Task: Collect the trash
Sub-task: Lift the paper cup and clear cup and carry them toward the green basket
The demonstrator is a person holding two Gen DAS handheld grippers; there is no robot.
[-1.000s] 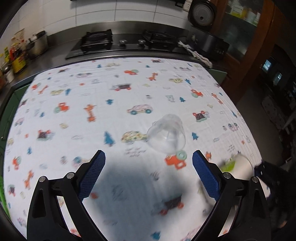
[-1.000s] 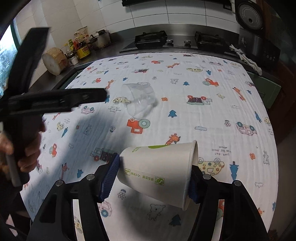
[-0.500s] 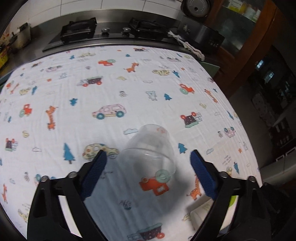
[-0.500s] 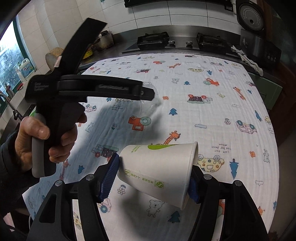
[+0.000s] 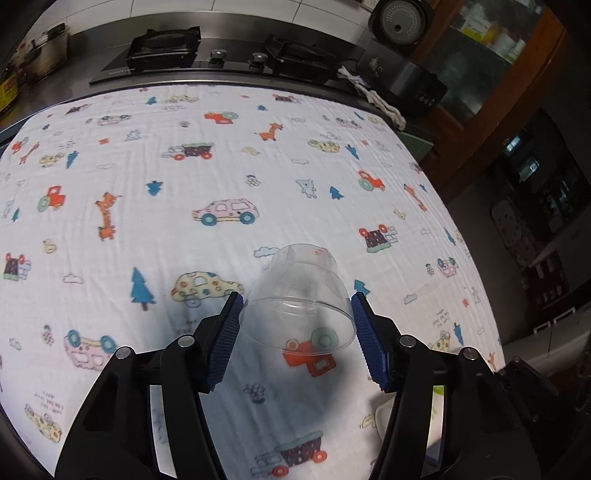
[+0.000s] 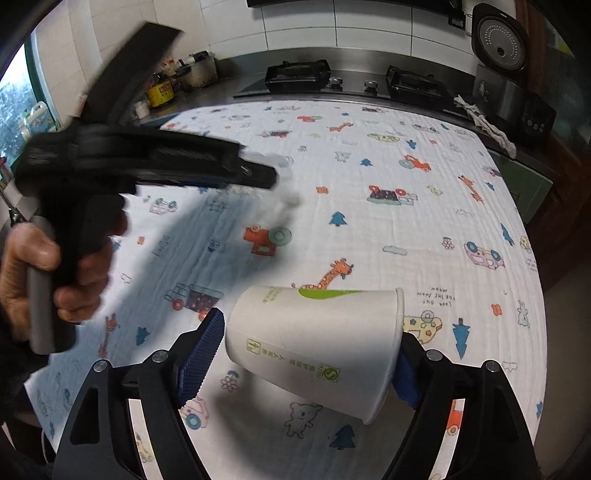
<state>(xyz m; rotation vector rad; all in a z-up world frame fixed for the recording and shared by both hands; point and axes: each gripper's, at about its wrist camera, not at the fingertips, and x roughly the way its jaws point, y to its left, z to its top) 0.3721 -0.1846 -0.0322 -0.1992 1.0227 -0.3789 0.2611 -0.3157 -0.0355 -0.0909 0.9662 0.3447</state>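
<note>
The left gripper (image 5: 295,334) has its jaws closing around a clear plastic cup (image 5: 301,299) that lies on its side between them, its wide mouth towards the camera and its base pointing away; the blue pads (image 5: 224,341) sit at the rim on either side, and whether they already press it cannot be told; the right gripper (image 6: 301,356) has its jaws opening with a white paper cup (image 6: 316,341) lying sideways between them, its base just clear of the left pad and its rim against the right one, so the grip looks loosened; both cups rest on a white quilted cloth (image 5: 155,229) printed with cars, giraffes, trees and tractors, which covers the whole surface ahead of and beneath the jaws; beyond the jaws, past the cloth's far edge, runs a steel counter with a black gas hob (image 5: 218,55) against a white tiled wall; ahead and to the right of the jaws stand a dark rice cooker (image 5: 400,20) and a crumpled rag (image 5: 373,96); in the right wrist view a hand (image 6: 48,273) grips the left tool's handle, blurred, to the left of the jaws, with jars and a pot (image 6: 197,72) on the counter behind it and a window at the far left.
</note>
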